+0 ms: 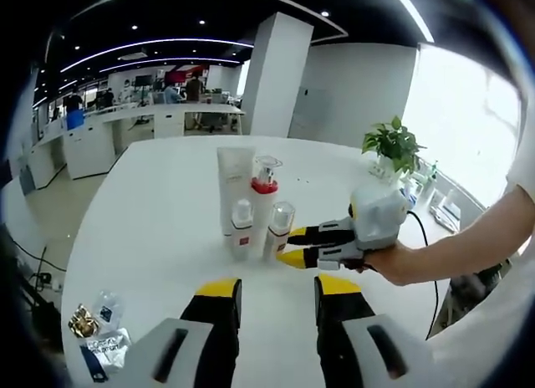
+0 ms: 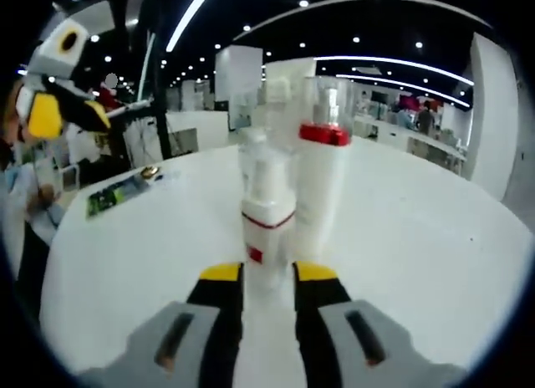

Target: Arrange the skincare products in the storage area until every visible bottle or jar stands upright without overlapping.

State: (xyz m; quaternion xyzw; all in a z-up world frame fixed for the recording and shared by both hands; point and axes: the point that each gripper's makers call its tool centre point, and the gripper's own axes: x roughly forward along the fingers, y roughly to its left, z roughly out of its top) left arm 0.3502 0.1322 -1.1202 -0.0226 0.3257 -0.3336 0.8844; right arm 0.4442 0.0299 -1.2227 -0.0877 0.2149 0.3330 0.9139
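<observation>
Four skincare products stand upright in a tight cluster on the white table (image 1: 159, 229): a tall white tube (image 1: 236, 177), a pump bottle with a red collar (image 1: 264, 206), a small white bottle with a red label (image 1: 242, 231) and a small clear-capped bottle (image 1: 280, 227). My right gripper (image 1: 291, 246), held by a hand, reaches in from the right, its jaws on either side of the clear-capped bottle (image 2: 267, 225). Its jaws (image 2: 268, 273) press against that bottle's base, with the pump bottle (image 2: 322, 183) just behind. My left gripper (image 1: 278, 286) hangs open in front of the cluster, and also appears raised (image 2: 71, 116).
Loose sachets and a gold wrapper (image 1: 99, 334) lie near the left front of the table; the sachets (image 2: 117, 197) also show in the right gripper view. A potted plant (image 1: 393, 145), a cable and small items sit at the table's far right edge. Office desks and a pillar stand beyond.
</observation>
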